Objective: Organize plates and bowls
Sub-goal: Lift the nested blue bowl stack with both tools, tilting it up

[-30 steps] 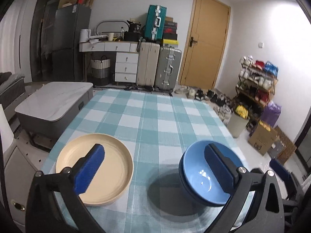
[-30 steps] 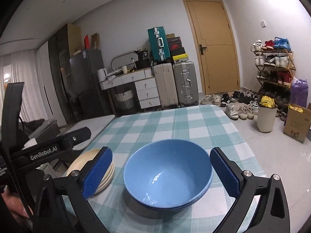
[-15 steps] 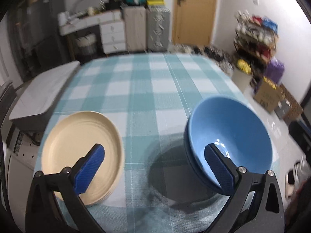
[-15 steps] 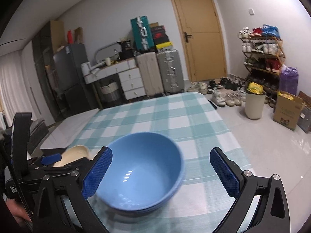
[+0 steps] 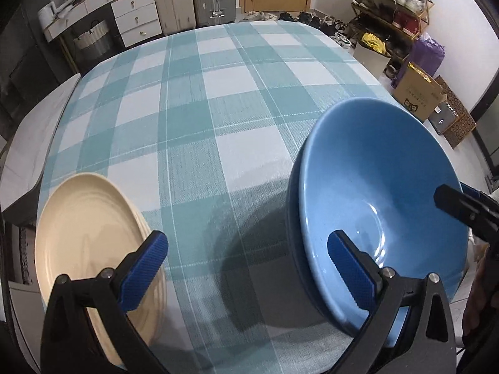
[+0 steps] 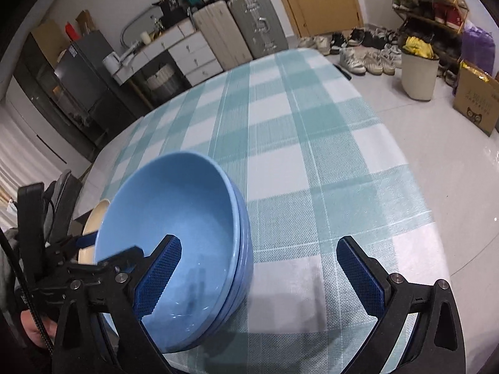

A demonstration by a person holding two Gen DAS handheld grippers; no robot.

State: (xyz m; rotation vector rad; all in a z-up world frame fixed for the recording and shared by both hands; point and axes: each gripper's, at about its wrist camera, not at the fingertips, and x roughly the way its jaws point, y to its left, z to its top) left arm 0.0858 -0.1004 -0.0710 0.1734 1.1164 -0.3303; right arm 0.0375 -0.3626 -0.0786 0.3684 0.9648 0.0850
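Plates, cream-coloured and seemingly stacked, sit at the near left corner of the table, which is covered by a teal and white checked cloth. The left gripper hangs low over the near edge with its jaws spread wide and nothing between them: its left blue pad overlaps the right rim of the plates in the left wrist view, and its right pad overlaps the inside of the blue bowls. Whether either pad touches the dishes cannot be told.

Those bowls are nested, with several rims showing in the right wrist view, and they stand on the cloth at the near right, apart from the plates. From the right wrist camera the bowls fill the lower left, with a sliver of the cream plates behind them. The right gripper also has its jaws spread and empty; its left pad lies in front of the bowl interior, its right pad over bare cloth. A tip of the right gripper enters the left wrist view at the far right, beside the bowls' rim.

Beyond the table stand suitcases, a white chest of drawers and a shoe rack.
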